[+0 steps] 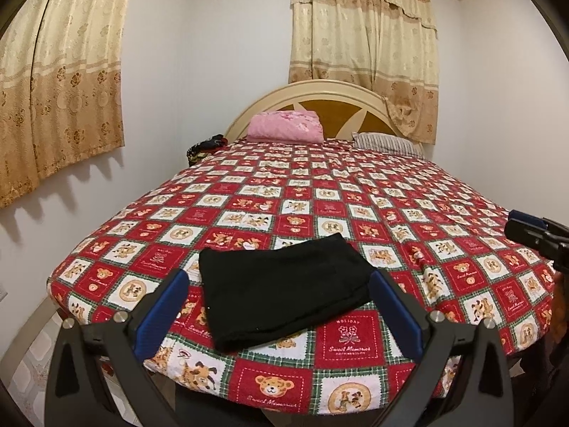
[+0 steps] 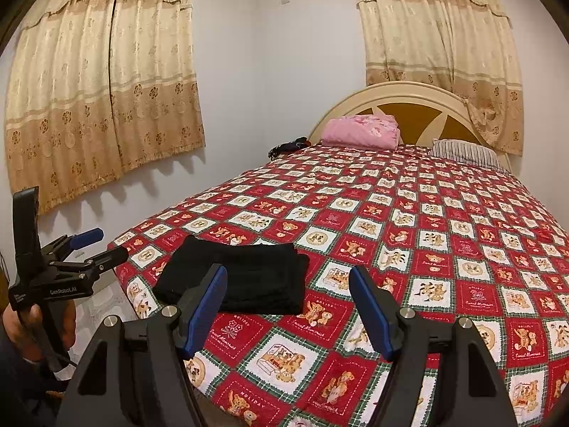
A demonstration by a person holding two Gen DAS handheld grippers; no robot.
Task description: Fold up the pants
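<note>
Two claws, both released and empty, held off the near end of the bed (image 1: 409, 192). Black pants (image 1: 281, 291) lie on the checked bedspread near the foot corner, already in a compact rectangular stack, layered edges visible on the right side in the right wrist view. Judging by that, folding looks mostly or fully done.

Left claw (image 1: 281, 306): blue pads spread wide, pants sit straight ahead, framed between the fingers but not touched, no pad on the cloth. Right claw (image 2: 288, 306): jaws apart, nothing between them but bedspread; pants (image 2: 234, 277) lie ahead and to its left, partly behind its left finger.

Key relation: left claw is lined up dead on the stack, so it's the nearer one; right claw would have to shift left to reach. Long axis of the stack runs roughly across the bed, left to right, slightly skewed in the left wrist view.

Person's hand (image 2: 21, 323) grips the left handle, seen from the right wrist view
</note>
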